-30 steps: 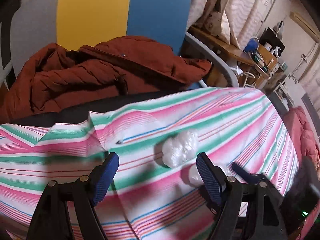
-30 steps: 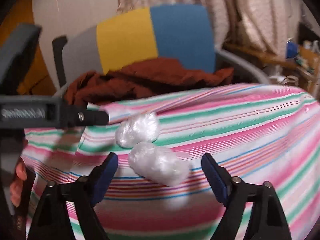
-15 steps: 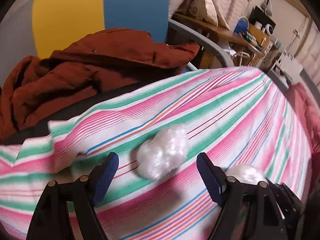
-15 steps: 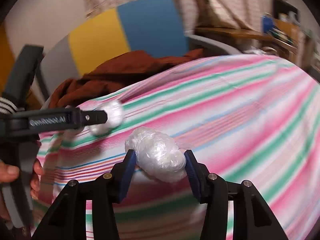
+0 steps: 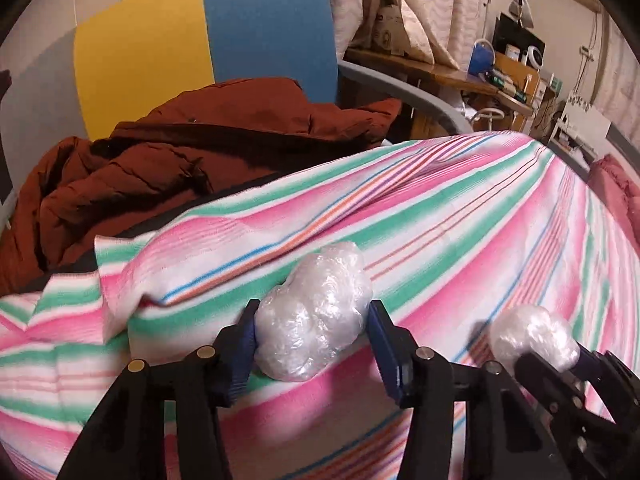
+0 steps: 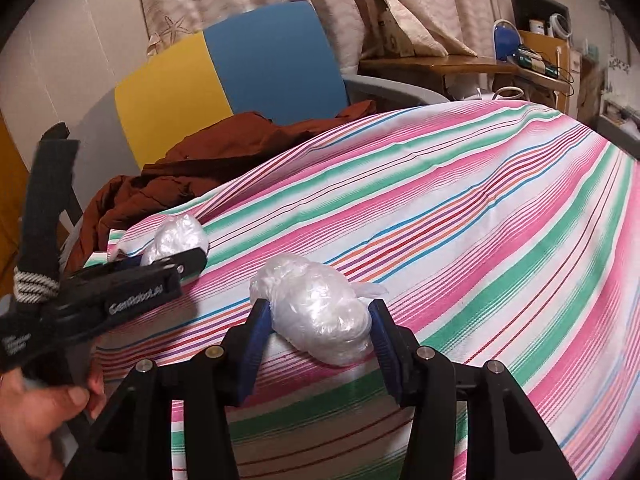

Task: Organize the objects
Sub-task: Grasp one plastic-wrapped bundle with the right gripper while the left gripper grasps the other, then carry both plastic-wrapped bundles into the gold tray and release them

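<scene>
Bundles of crinkled plastic now sit clamped in both my grippers, the left gripper (image 5: 312, 334) having just closed on the far bundle (image 5: 314, 318) beside my right gripper (image 6: 318, 328) gripping its near bundle (image 6: 320, 312), both low over the striped cloth (image 6: 460, 216), so lifting away looks next.

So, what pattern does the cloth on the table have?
Stripes of pink, green, white and blue on the cloth; the right wrist view shows it best.

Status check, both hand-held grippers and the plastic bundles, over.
Left hand-held gripper shut on left plastic bundle. Right hand-held gripper shut on right plastic bundle. Both bundles low over striped cloth. Nothing in the way.
</scene>
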{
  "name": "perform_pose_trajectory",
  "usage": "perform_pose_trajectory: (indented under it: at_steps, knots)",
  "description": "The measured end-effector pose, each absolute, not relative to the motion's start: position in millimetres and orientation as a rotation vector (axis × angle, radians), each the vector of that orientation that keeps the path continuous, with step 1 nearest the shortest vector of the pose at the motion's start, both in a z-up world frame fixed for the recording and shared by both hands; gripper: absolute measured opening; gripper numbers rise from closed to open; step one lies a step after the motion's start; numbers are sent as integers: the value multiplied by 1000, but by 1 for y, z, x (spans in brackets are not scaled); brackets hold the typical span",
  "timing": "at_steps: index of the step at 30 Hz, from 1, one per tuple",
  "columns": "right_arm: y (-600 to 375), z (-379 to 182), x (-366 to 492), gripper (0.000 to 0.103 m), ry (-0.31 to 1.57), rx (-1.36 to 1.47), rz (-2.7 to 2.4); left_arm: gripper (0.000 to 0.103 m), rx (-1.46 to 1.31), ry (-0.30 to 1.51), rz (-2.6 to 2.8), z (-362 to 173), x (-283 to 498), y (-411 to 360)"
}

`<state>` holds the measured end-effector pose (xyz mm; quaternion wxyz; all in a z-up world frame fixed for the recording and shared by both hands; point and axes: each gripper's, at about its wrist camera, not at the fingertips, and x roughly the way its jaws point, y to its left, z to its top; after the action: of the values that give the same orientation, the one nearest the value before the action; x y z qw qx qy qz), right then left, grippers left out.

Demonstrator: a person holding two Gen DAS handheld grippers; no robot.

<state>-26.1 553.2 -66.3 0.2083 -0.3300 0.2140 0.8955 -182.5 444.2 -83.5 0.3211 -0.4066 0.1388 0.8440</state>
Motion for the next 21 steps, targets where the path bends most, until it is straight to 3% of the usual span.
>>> perform_pose_trajectory:
  at_steps: [15, 21]
  knots:
    - [525, -47, -1, 51, 532, -817, 2526, 53, -1114, 295, 2263, -81, -117, 393]
    - [508, -45, 25, 51, 611, -803, 2519, 53, -1132, 267, 2243, -80, -88, 373]
